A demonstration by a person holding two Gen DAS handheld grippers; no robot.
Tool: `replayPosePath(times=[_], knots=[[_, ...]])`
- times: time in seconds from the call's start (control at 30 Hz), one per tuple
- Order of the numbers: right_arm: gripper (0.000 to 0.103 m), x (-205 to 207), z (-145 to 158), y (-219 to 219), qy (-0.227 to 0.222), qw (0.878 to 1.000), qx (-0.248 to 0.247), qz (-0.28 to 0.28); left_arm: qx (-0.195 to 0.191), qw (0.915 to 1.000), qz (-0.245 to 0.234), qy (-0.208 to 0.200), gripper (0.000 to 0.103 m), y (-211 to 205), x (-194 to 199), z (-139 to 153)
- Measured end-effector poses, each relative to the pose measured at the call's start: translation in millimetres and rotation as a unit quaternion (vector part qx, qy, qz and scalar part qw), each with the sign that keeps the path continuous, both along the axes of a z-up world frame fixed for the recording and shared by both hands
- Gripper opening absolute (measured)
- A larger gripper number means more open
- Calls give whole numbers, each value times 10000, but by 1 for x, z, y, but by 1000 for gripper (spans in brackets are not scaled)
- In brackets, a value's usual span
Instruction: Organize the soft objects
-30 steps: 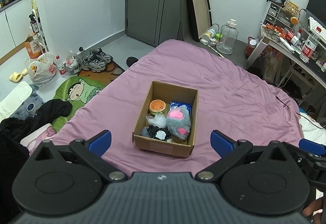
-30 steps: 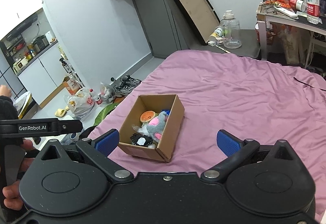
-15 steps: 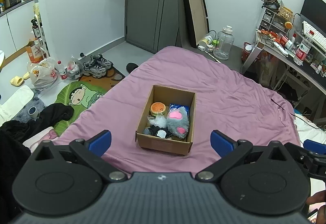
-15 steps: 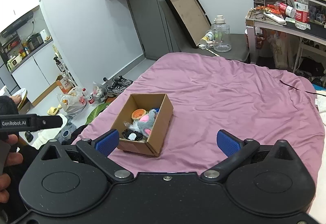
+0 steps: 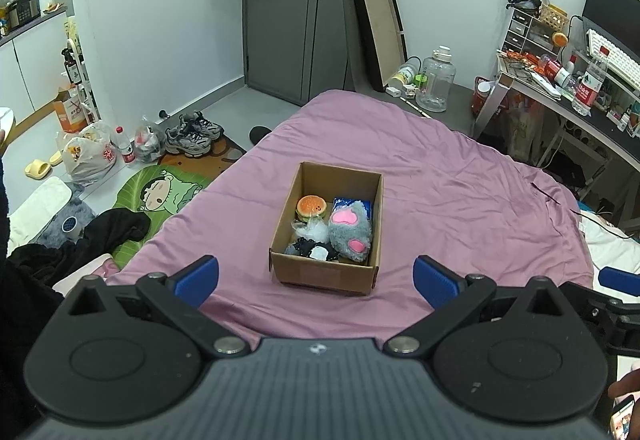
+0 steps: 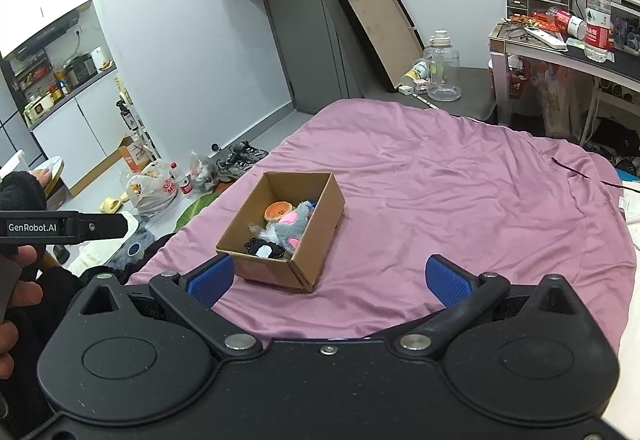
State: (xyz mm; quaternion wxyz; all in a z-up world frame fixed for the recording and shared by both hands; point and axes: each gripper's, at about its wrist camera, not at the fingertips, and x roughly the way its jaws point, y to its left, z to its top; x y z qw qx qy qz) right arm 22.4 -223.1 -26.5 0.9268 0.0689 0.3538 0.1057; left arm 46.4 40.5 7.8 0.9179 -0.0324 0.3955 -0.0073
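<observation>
Two grippers, left (image 5: 316,278) and right (image 6: 327,280), fingers spread, empty; cardboard box (image 5: 325,274) of soft toys ahead, nearer the left.

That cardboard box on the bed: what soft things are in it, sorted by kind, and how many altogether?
Inside the cardboard box:
Burger-shaped squishy toy: 1
Grey plush paw with pink pads: 1
Blue packet, partly under the paw: 1
Clear crinkly bag with white stuffing: 1
Black lacy item with a white patch: 1
Total visible: 5; anything beneath them is hidden.
</observation>
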Motion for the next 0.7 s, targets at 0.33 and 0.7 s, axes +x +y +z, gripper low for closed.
replayPosePath(times=[0.33, 0.7], knots=[[103, -4, 3, -3, 12, 9999, 41, -101, 37, 10000, -75, -34, 103, -3, -7, 4], [103, -6, 4, -2, -14, 10000, 26, -54, 28, 10000, -42, 6, 103, 0, -7, 0]])
